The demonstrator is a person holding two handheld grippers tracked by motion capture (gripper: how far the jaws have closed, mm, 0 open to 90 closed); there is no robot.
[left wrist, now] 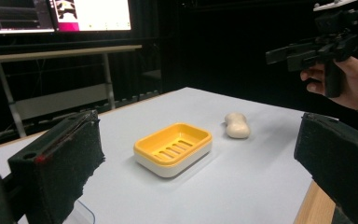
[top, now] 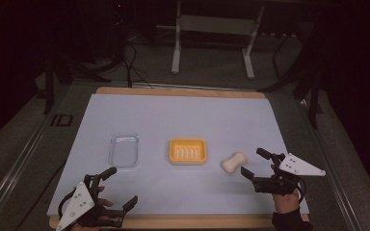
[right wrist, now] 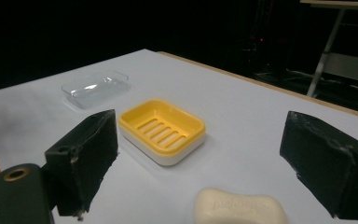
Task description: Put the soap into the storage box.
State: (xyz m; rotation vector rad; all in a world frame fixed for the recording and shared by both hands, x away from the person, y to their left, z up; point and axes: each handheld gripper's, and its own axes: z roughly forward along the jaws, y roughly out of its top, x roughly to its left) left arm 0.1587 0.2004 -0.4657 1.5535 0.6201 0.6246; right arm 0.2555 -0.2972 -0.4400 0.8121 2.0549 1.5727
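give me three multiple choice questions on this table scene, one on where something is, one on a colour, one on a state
1. Where does the soap bar lie?
A. inside the soap dish
B. on the white sheet beside the soap dish, on the right gripper's side
C. in the clear lid

2. What colour is the inner tray of the soap dish?
A. yellow
B. blue
C. green

3. How do the jaws of the right gripper stand?
A. shut on the soap bar
B. shut on nothing
C. open, holding nothing

Answers:
1. B, since the high view shows the bar on the sheet between dish and gripper, apart from both.
2. A, since the slotted tray is yellow over a white base.
3. C, since the right gripper view shows its pads wide apart with the bar lying free ahead.
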